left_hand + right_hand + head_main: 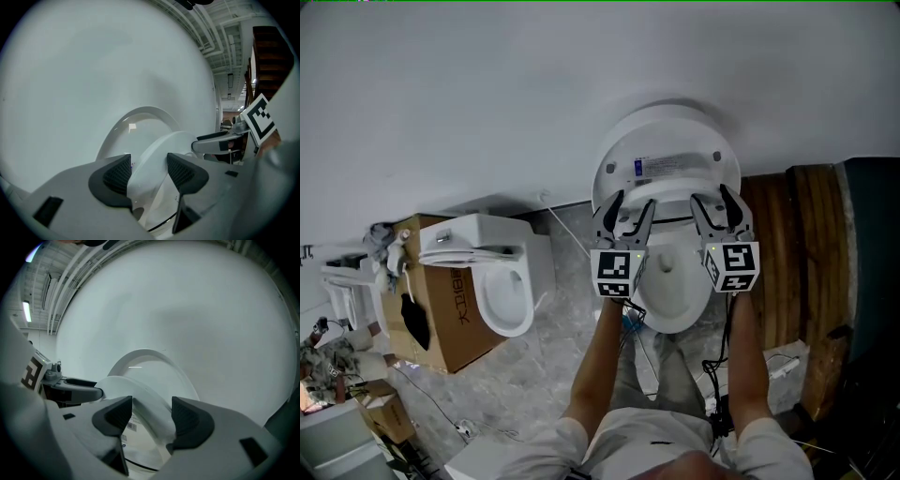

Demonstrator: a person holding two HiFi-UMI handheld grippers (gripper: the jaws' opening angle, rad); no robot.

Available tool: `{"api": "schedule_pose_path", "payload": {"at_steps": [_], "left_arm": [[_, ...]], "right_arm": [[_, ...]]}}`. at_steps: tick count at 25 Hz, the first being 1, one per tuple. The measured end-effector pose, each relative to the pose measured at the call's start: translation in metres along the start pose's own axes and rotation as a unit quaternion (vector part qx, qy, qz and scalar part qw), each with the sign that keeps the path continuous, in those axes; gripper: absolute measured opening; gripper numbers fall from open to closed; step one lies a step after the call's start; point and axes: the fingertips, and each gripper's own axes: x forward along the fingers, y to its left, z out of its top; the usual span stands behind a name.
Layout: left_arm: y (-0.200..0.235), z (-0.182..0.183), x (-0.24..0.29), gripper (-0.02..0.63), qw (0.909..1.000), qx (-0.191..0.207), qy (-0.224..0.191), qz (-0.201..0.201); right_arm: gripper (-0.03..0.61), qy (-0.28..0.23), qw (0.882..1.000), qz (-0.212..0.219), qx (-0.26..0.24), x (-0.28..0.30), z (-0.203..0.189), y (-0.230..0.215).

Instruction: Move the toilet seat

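We hold 2 grippers out over a white toilet. The toilet seat (pixel 673 208) is lifted part of the way up, between the bowl (pixel 670 281) below it and the lid (pixel 666 141), which stands up against the white wall (pixel 487 94).

The left gripper (pixel 630 208) is clamped on the left side of the seat's front edge. In the left gripper view the white rim sits tight between the 2 dark pads. The right gripper (pixel 712 202) grips the right side of the same edge, and its own view shows the rim between its pads too.

A sticker (pixel 661 167) with blue writing is on the lid, but the words are too small to read. In the right gripper view we also see a little barcode on it.

To the left, another white toilet (pixel 502 281) sits by a brown cardboard box (pixel 450 314). The box has big letters printed sideways, and we cannot read them for sure.
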Motion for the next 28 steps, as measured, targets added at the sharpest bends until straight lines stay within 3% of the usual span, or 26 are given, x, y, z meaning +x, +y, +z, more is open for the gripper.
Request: {"api": "schedule_pose_path", "payload": {"at_steps": [15, 28], "left_arm": [[0.022, 0.010, 0.045, 0.261, 0.9994, 0.023, 0.003, 0.026], [0.036, 0.011, 0.065, 0.261, 0.9994, 0.010, 0.017, 0.027]], "right_arm": [[0.282, -0.008, 1.000, -0.005, -0.016, 0.048, 0.011, -0.018], [0.282, -0.006, 1.000, -0.013, -0.013, 0.070, 0.015, -0.024]]}}
